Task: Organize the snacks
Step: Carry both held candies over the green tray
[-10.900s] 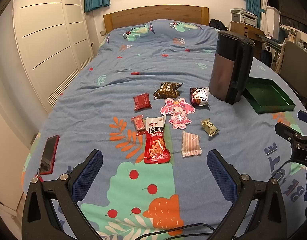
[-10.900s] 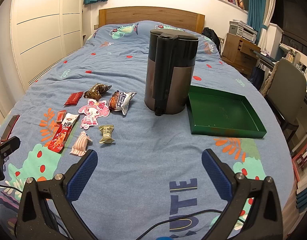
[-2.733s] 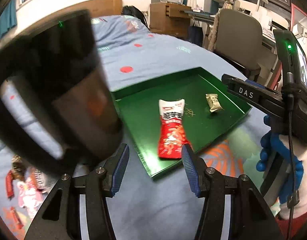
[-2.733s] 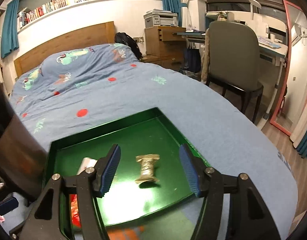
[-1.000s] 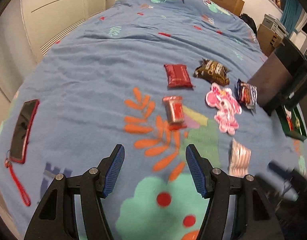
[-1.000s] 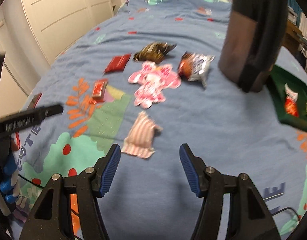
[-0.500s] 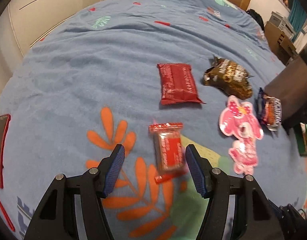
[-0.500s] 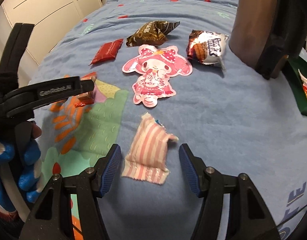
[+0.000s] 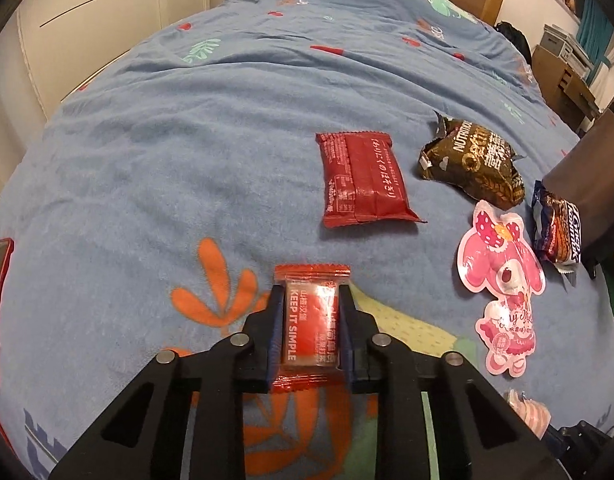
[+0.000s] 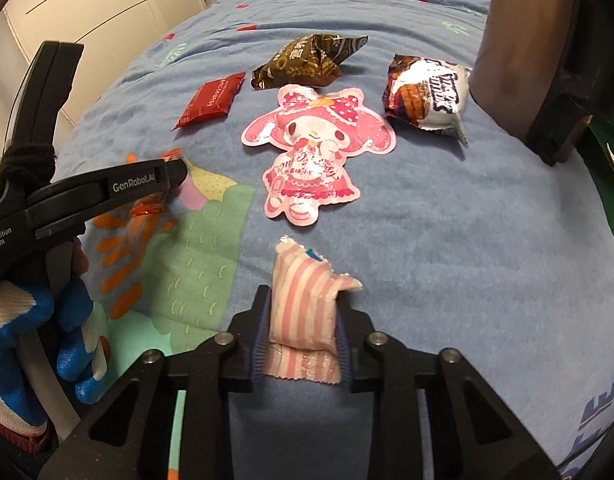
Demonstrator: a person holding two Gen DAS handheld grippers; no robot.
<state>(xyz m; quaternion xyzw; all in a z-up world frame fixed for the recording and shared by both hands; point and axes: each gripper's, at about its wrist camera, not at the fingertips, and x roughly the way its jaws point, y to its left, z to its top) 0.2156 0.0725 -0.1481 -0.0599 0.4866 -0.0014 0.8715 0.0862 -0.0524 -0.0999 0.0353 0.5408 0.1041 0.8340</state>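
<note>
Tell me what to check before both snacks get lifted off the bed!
1. Left gripper shut on the red snack: ok, jaws have just closed onto its sides.
2. Right gripper shut on the striped snack: ok, jaws have just closed and pinch it.
3. Striped snack's grip is deep enough: cannot tell, its far corner sticks out sideways.
4. No other snack caught in either grip: ok, the pink character pack lies apart.
5. Green tray has room: cannot tell, only its edge shows.
6. Path to the tray: not ok, the dark jug stands in front of it.
</note>
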